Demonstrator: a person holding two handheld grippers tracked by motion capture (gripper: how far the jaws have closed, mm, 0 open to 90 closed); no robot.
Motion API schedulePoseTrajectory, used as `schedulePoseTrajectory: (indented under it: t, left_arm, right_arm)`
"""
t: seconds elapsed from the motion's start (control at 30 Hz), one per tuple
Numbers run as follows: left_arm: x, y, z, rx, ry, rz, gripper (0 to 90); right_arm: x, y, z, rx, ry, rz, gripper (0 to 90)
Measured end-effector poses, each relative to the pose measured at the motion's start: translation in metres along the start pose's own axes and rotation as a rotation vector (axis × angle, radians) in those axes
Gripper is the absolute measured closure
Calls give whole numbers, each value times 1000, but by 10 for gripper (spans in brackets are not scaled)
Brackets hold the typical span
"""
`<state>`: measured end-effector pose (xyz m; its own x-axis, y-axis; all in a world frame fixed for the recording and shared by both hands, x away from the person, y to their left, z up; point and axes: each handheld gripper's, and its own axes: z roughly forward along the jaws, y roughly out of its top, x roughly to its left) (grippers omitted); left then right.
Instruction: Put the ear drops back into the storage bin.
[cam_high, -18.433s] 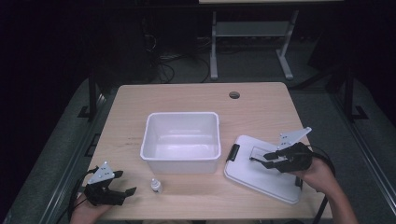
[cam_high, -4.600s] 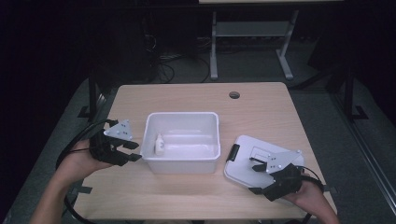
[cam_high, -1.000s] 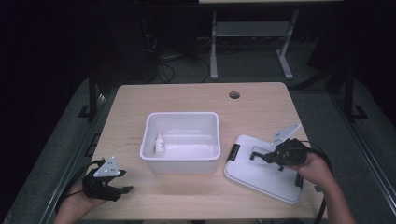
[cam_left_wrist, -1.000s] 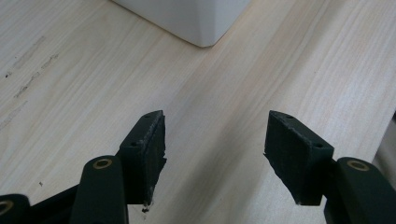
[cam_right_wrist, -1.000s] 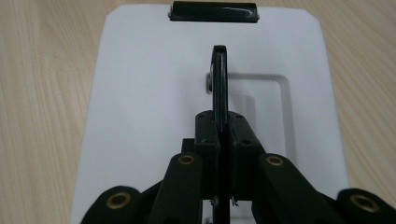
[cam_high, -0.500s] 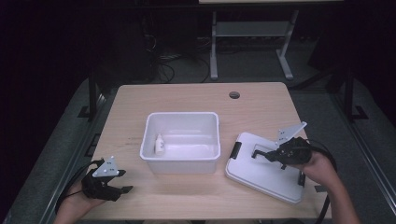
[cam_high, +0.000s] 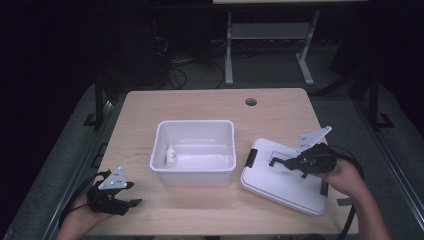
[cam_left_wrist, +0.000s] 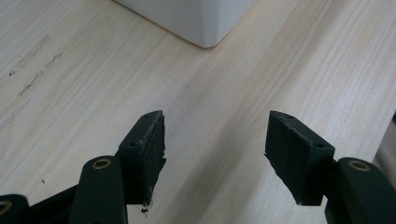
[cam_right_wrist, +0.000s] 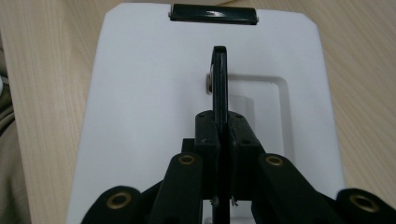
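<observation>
The right tool (cam_high: 274, 162) is clamped on the black handle (cam_right_wrist: 219, 88) of the white lid (cam_high: 280, 187), its two jaws pressed together on the thin upright bar. In the right gripper view the handle stands on edge above a shallow sunken panel in the lid's middle, and a black latch (cam_right_wrist: 213, 13) sits at the lid's far edge. In the high view the lid lies on the desk (cam_high: 210, 107) just right of the white bin (cam_high: 194, 172), turned at an angle to it, with one latch (cam_high: 249, 157) facing the bin. Whether the lid has left the desk I cannot tell.

The bin stands open at mid-desk, and a small white bottle (cam_high: 171, 154) lies inside against its left wall.

The left tool (cam_high: 131, 195) rests at the desk's near left corner, well apart from the bin. Its jaws stand parted with nothing between them; the left gripper view shows bare wood in the gap and a corner of the bin (cam_left_wrist: 196, 23) ahead.
</observation>
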<state>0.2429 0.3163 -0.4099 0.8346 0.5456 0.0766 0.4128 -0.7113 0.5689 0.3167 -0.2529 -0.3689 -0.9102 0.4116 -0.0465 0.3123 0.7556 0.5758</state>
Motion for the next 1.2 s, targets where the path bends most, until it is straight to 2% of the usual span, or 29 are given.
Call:
schedulePoseTrajectory:
  t: [0.93, 1.2]
  left_arm:
    - [-1, 0, 2, -7, -8, -5, 375]
    - [-1, 1, 1, -10, -5, -2, 374]
  right_arm:
    - [5, 19, -41, -24, -39, -34, 840]
    - [5, 25, -54, -47, -57, -44, 840]
